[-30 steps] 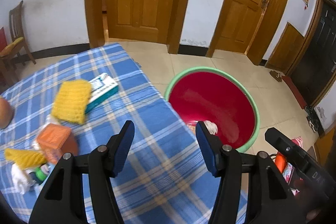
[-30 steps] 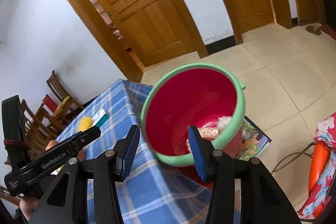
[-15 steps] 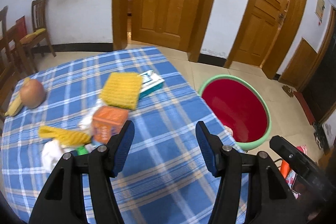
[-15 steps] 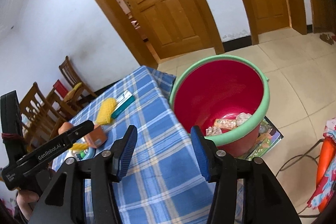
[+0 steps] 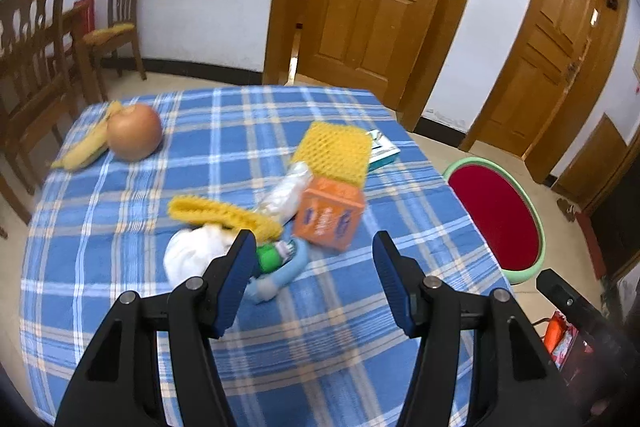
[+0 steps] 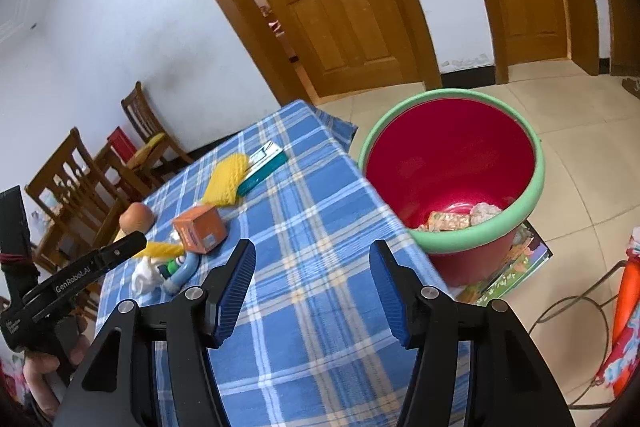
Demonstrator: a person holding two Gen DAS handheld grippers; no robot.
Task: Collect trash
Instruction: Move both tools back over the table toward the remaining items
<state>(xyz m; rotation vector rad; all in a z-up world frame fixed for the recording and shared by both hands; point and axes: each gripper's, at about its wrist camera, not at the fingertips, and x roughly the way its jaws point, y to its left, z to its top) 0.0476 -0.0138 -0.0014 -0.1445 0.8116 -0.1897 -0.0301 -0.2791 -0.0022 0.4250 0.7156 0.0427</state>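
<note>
Swung away from the red bucket [image 5: 496,219], back over the checked table [image 5: 132,227]: a second ago mostly bucket between the left gripper [image 5: 314,247] jaws, now the litter pile. Probably means a fresh pickup is starting.

Left gripper tilted down, about half open, empty, aimed just short of the orange box [image 5: 328,213], with white tissue [image 5: 192,253] and yellow foam net [image 5: 224,213] left of that box. Larger yellow net [image 5: 334,151] beyond the box.

Right gripper [image 6: 312,267] angled down beside the bucket, jaws opening, nothing between. Wrappers [image 6: 448,221] already in the bucket.
</note>
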